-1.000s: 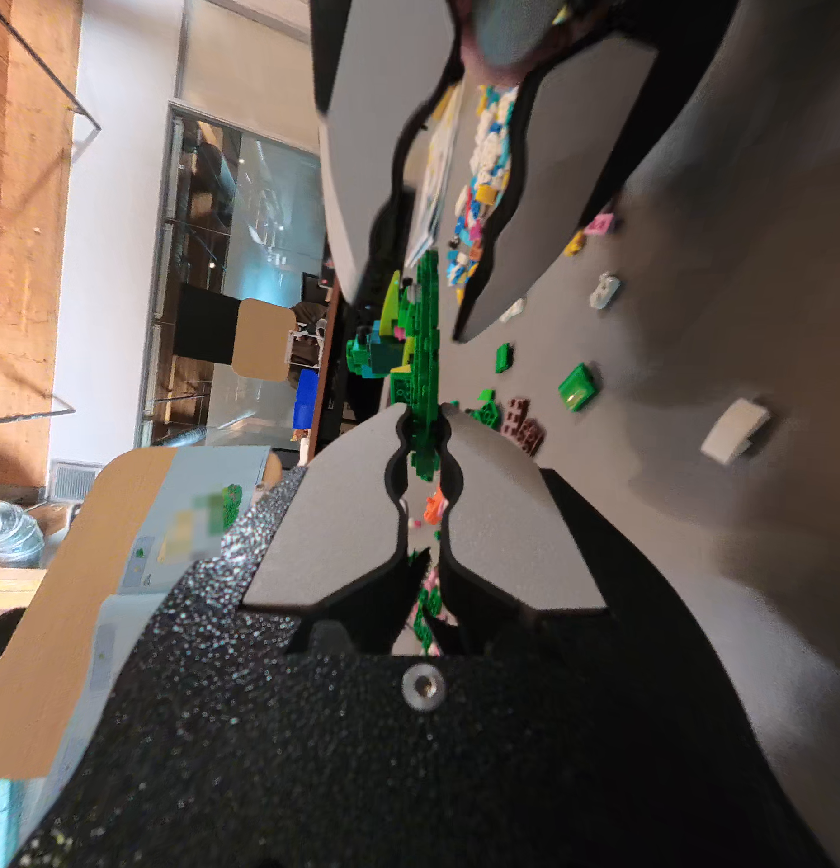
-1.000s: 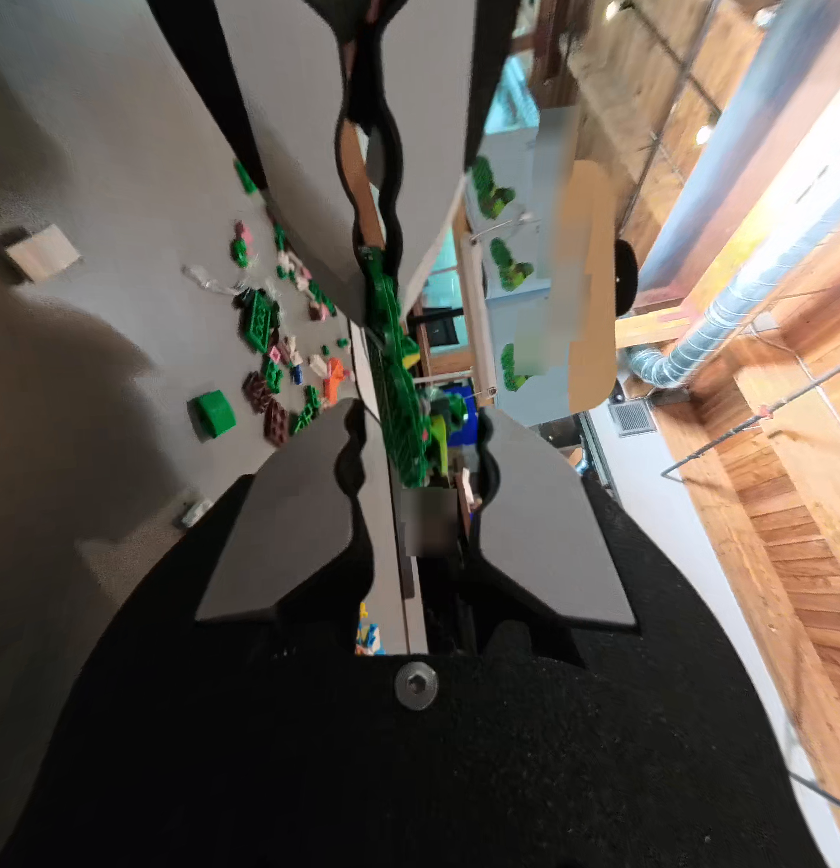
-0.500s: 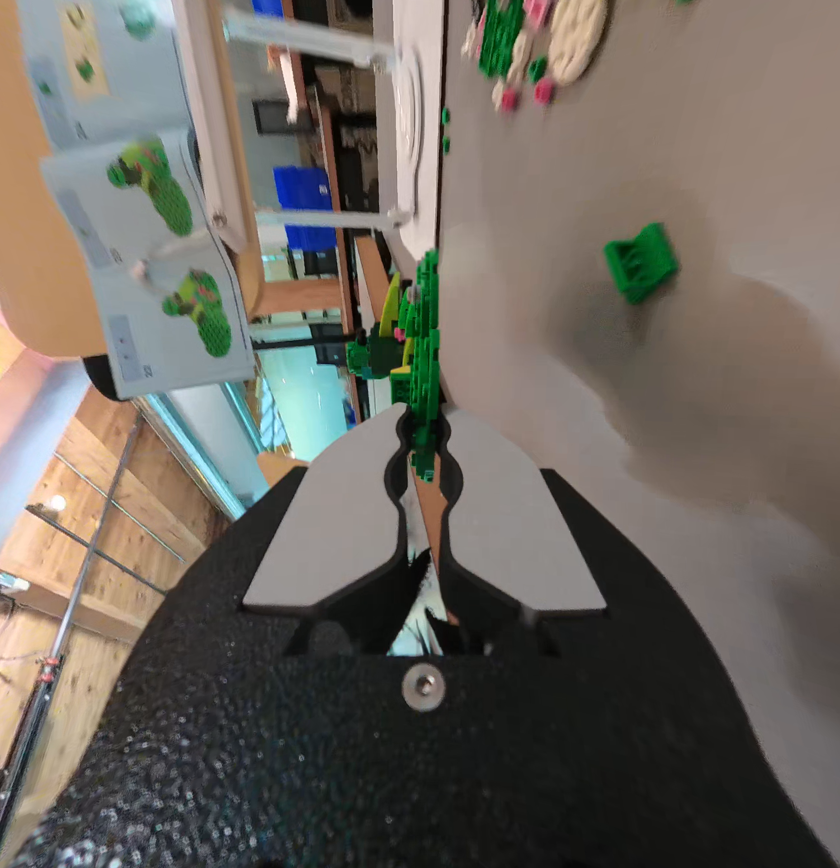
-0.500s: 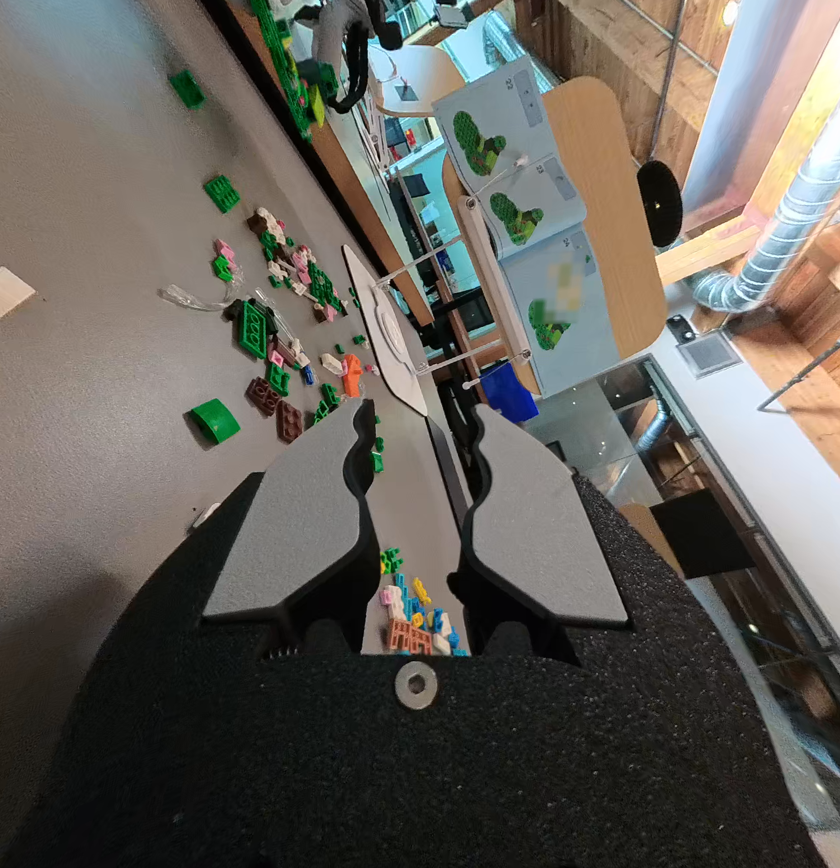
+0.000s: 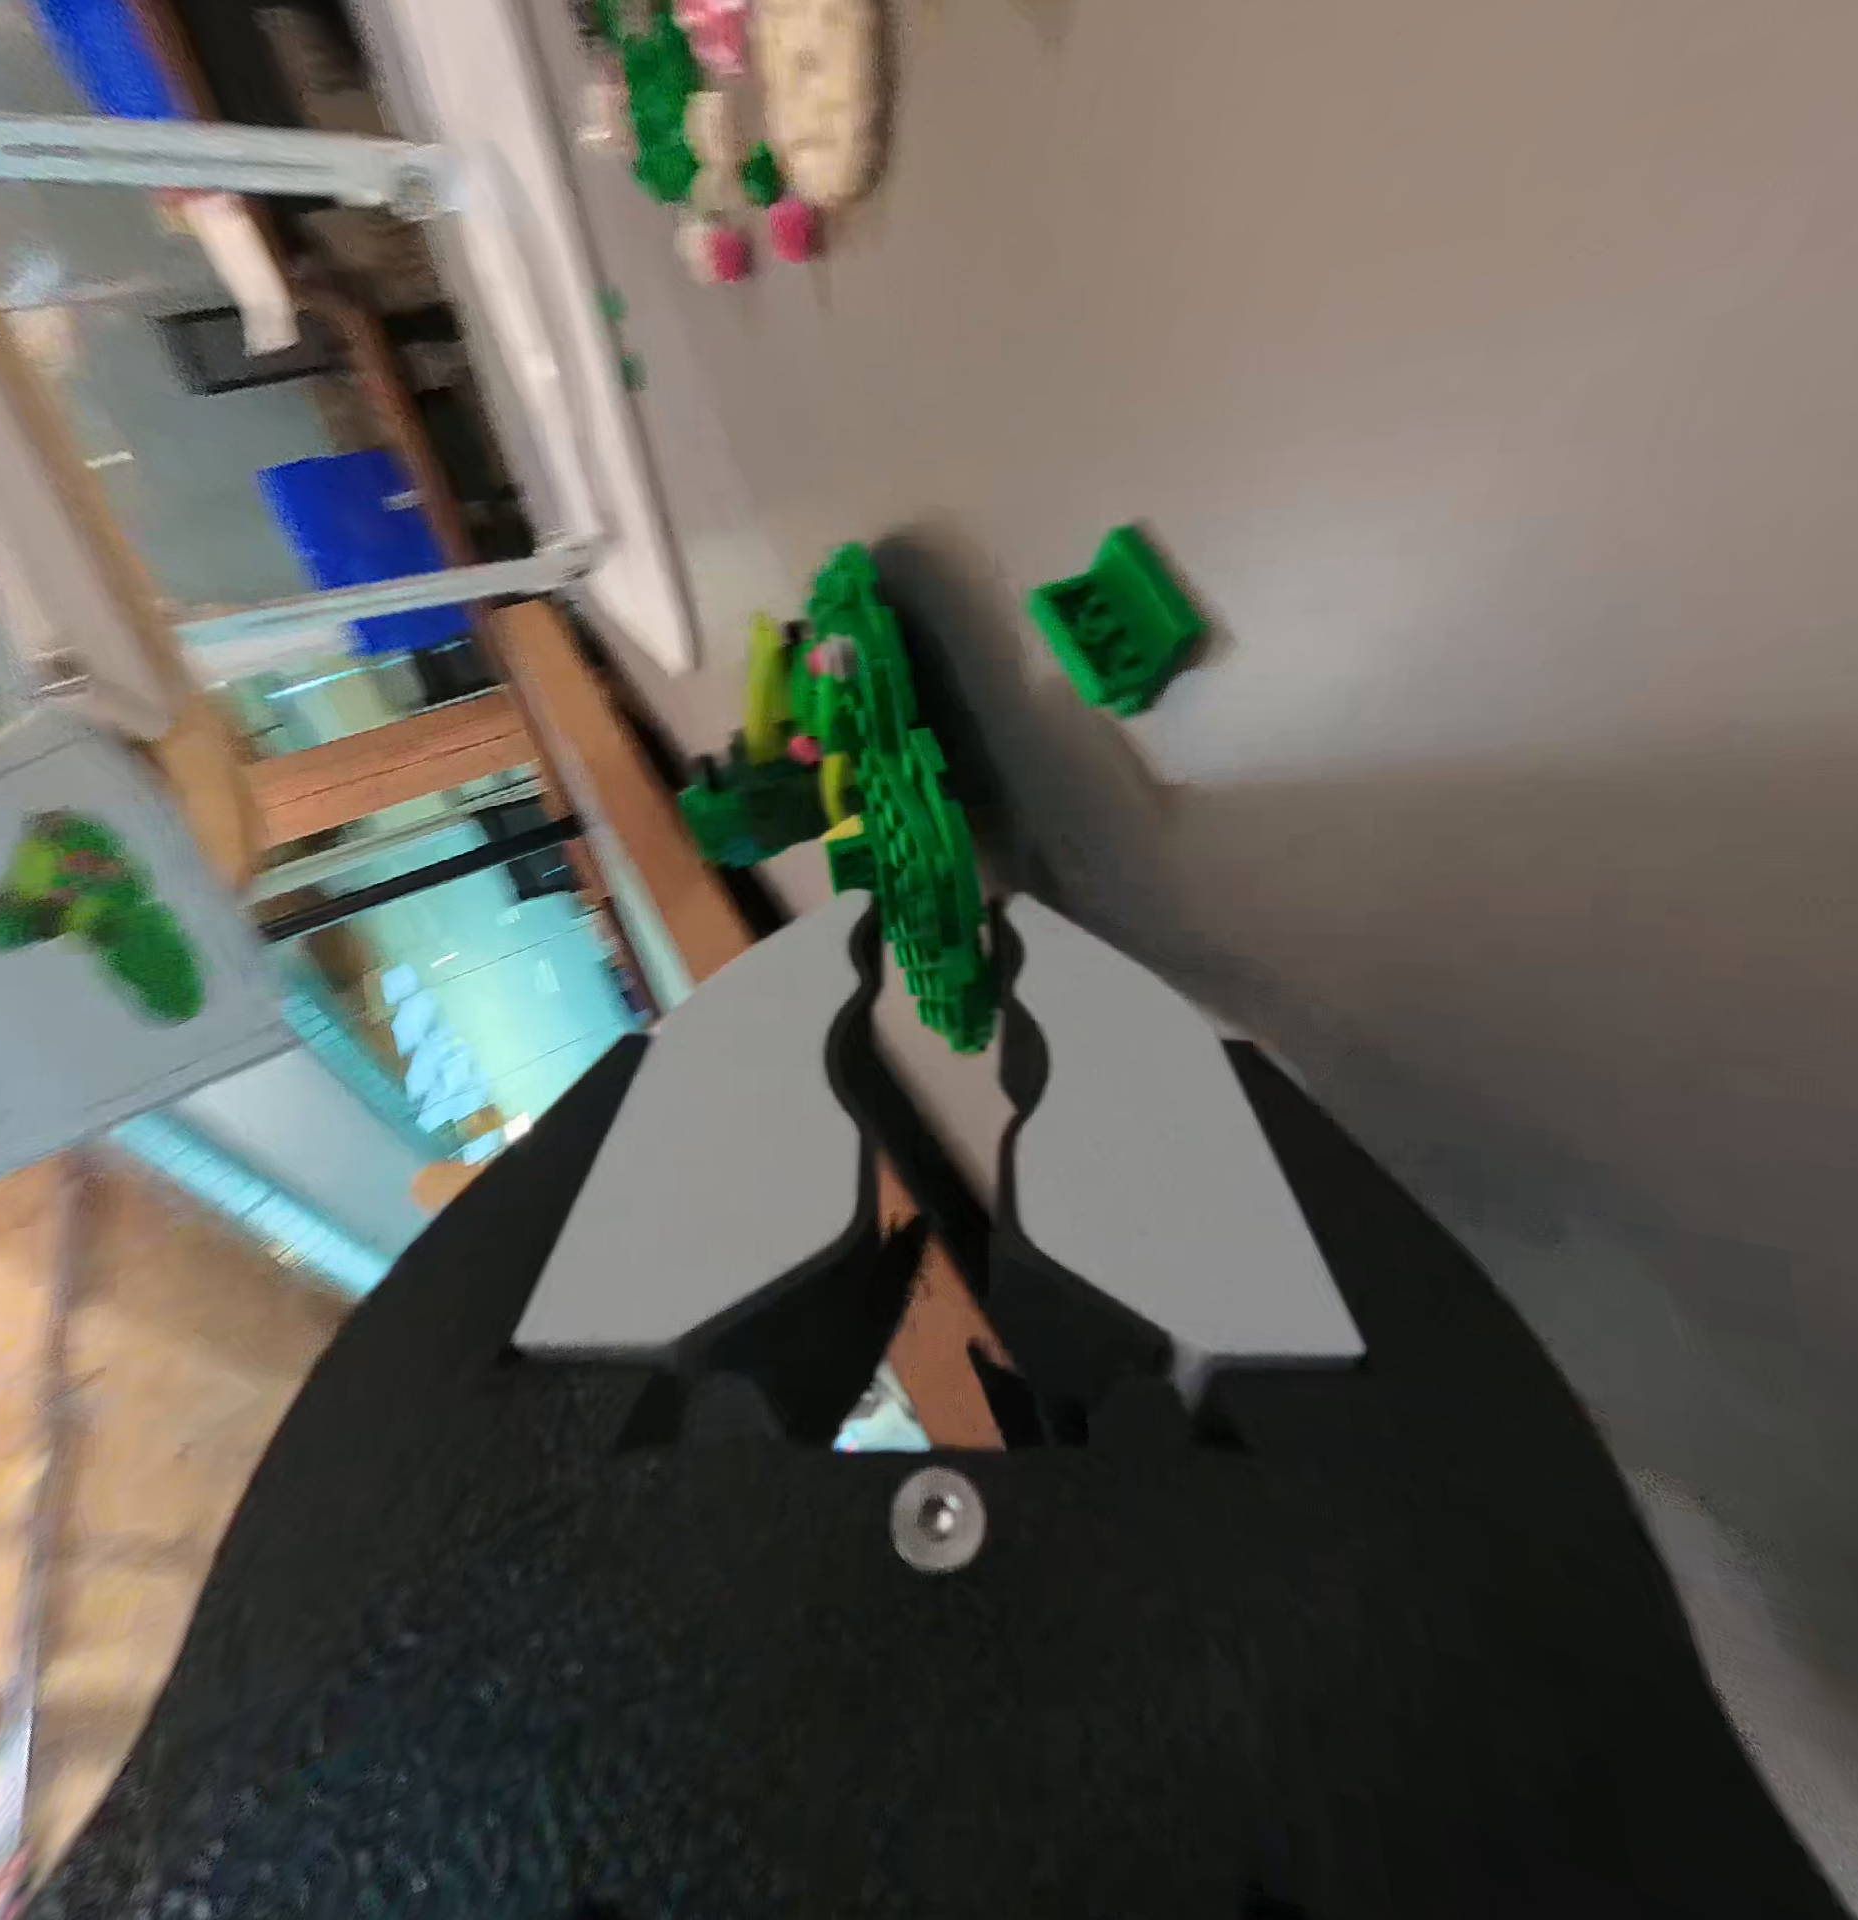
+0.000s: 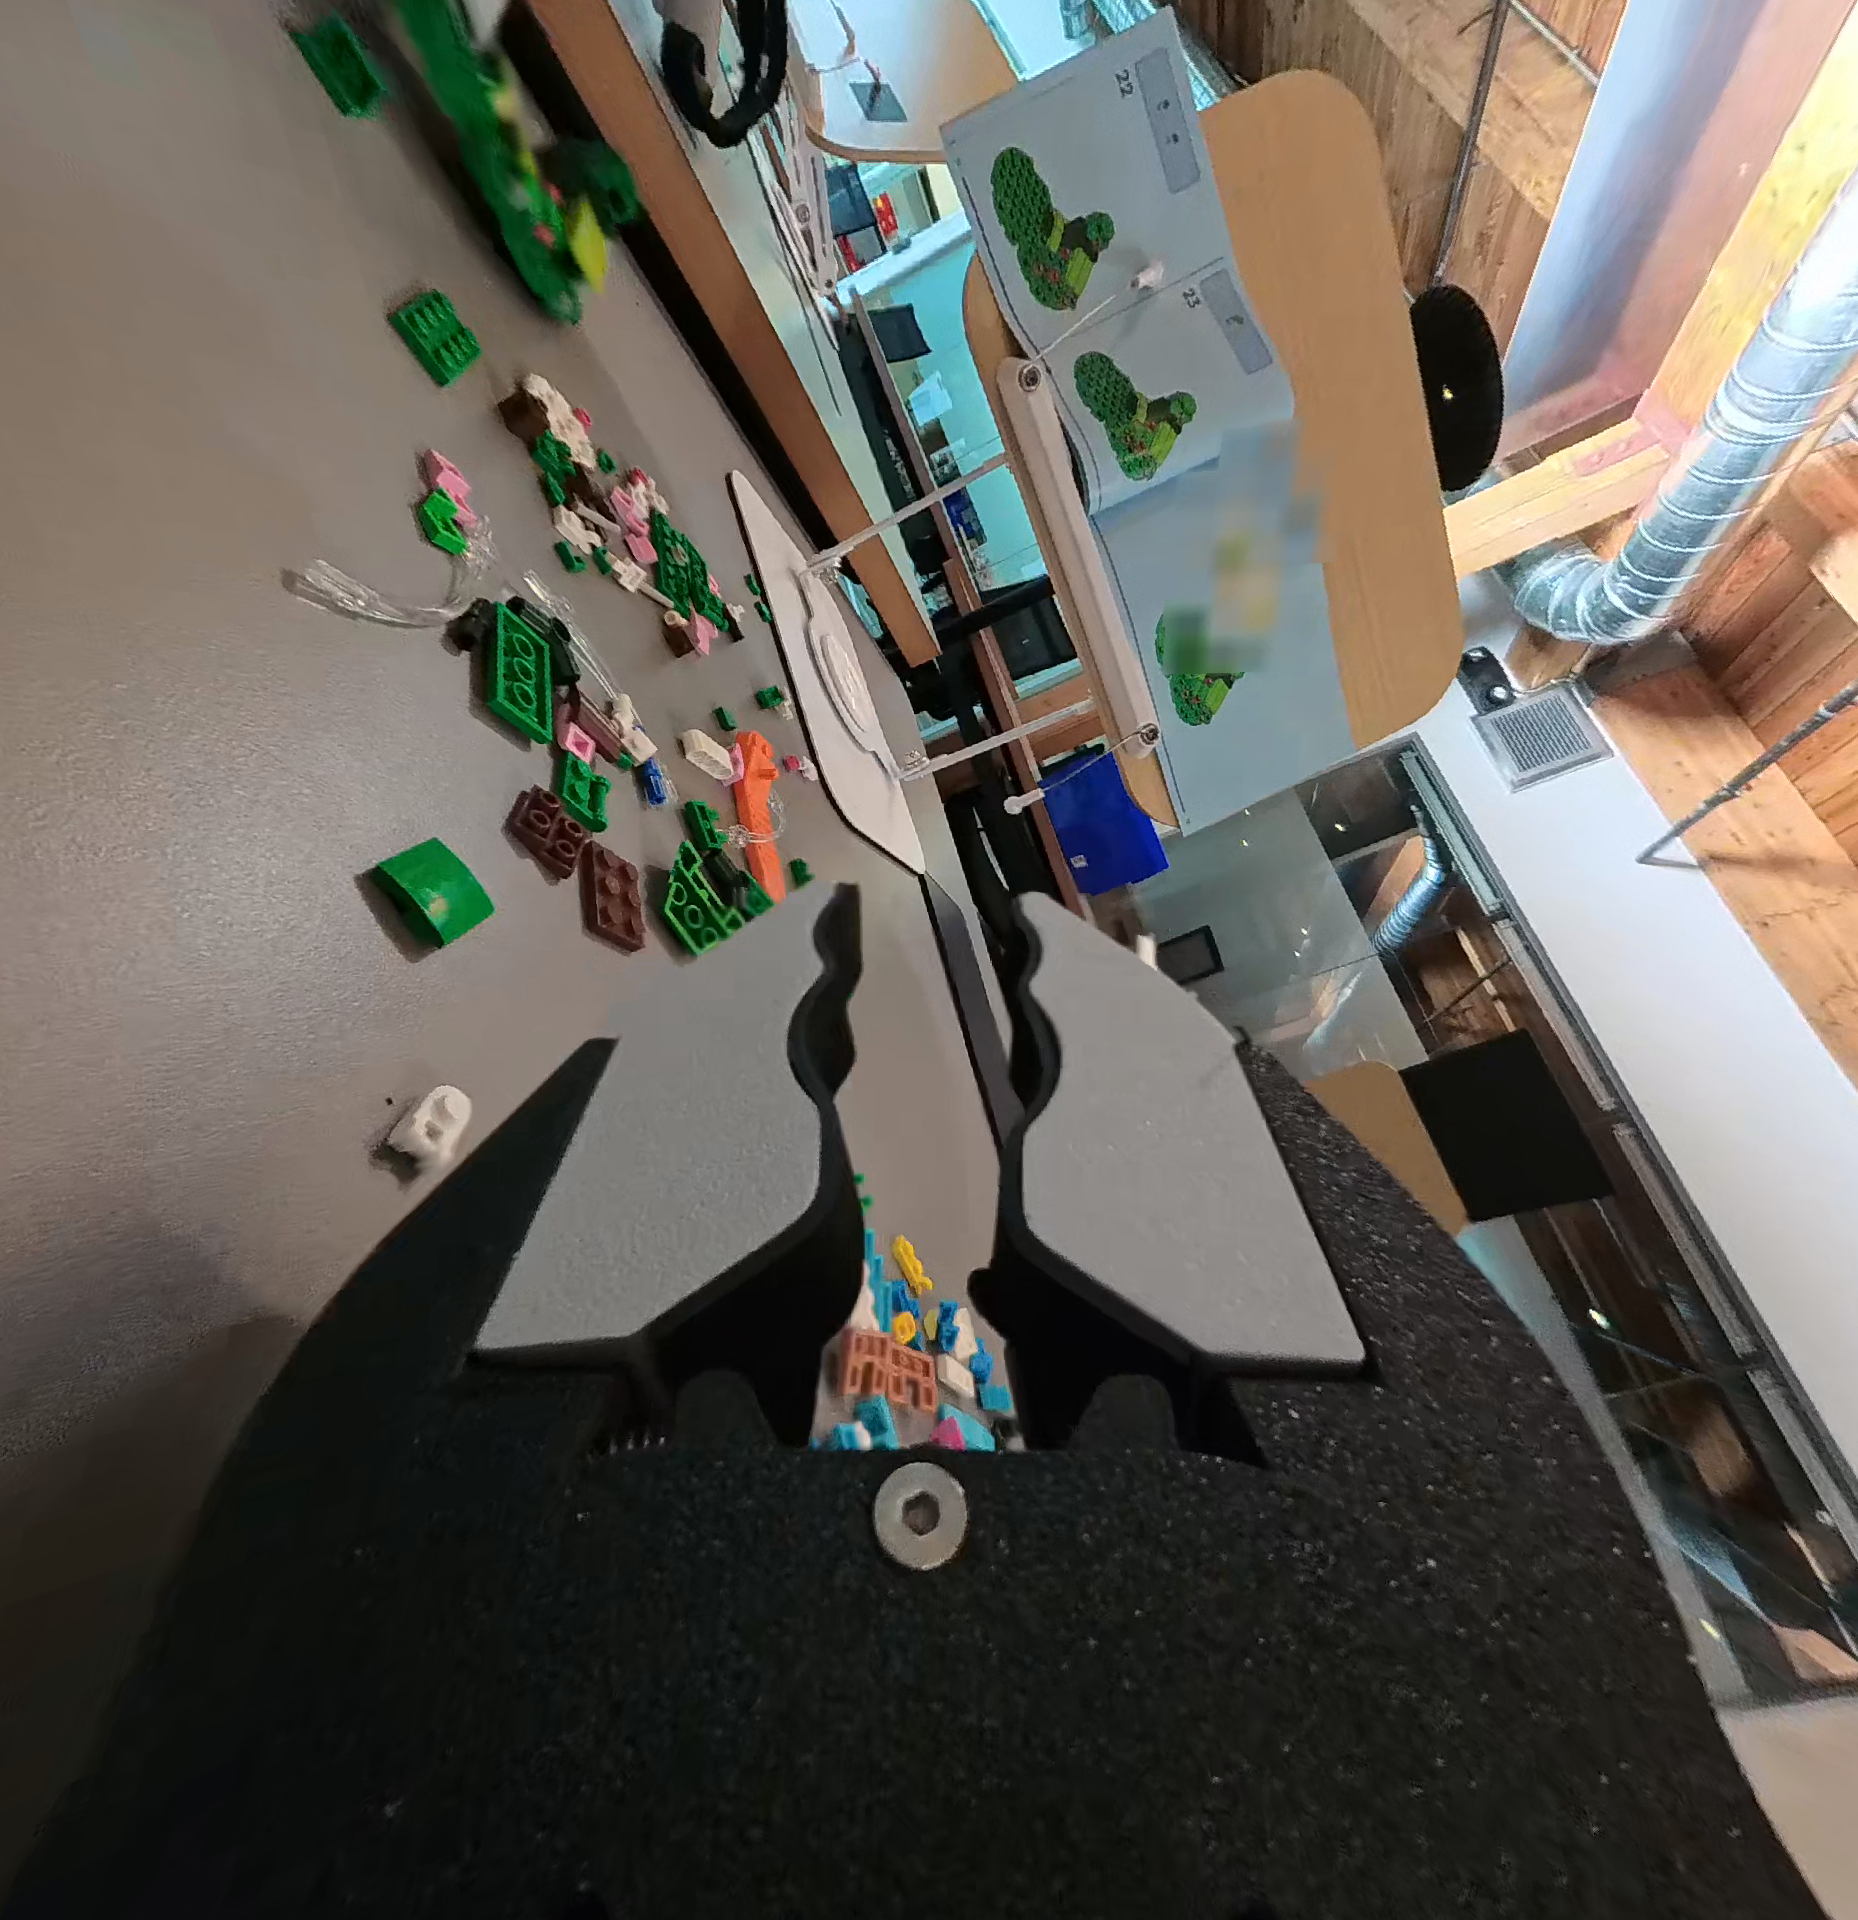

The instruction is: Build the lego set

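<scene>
While the left gripper (image 5: 930, 914) has its jaws parted around the green brick-built lego model (image 5: 909, 831) on the grey table (image 5: 1424, 364), the right gripper (image 6: 935, 914) gapes empty.

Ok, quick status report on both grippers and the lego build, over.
Left gripper open around green lego build, which sits on the table. Right gripper open, empty. Loose green brick beside build, nothing blocking.

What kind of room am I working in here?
Probably an open office or workshop loft: a grey table, exposed wooden beams, a metal duct and glass partitions.
</scene>
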Demonstrator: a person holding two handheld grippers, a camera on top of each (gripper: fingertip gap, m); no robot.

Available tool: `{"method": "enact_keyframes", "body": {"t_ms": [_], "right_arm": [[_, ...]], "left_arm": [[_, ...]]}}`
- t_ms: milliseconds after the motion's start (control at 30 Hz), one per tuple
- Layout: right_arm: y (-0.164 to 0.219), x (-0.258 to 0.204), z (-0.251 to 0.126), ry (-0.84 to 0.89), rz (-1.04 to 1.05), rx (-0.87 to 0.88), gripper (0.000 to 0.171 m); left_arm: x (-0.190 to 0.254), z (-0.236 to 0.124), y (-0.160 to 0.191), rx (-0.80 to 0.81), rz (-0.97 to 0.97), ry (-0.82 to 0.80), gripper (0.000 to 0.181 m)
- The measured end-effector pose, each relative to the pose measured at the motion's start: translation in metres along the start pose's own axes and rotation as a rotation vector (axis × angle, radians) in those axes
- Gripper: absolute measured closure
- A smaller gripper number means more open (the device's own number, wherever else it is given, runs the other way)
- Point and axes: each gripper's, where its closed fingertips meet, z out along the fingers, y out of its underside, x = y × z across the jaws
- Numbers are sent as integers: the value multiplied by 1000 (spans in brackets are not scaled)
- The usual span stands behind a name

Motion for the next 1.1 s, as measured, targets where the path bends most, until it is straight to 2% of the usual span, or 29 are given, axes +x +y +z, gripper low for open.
{"method": "enact_keyframes", "body": {"t_ms": [133, 333, 400, 533, 700, 833, 967, 1100], "right_arm": [[4, -1, 1, -9, 15, -22, 143], [8, 1, 1, -34, 101, -21, 139], [11, 0, 2, -41, 114, -31, 139], [14, -3, 5, -65, 132, -42, 139], [21, 2, 7, -66, 242, -57, 139], [21, 16, 16, -44, 378, -53, 139], [4, 36, 46, -24, 458, 9, 139], [-21, 76, 106, 45, 431, 91, 139]], "left_arm": [[2, -7, 6, 38, -130, 165, 139], [-17, -36, 16, 105, -393, 275, 137], [-30, -44, 16, 131, -481, 255, 136], [-79, -49, -10, 260, -636, 40, 138], [-131, -29, -63, 440, -811, -229, 137], [-157, -8, -97, 573, -959, -320, 141], [-203, -2, -79, 597, -1068, -490, 146], [-263, 8, -22, 607, -1331, -575, 145]]}}
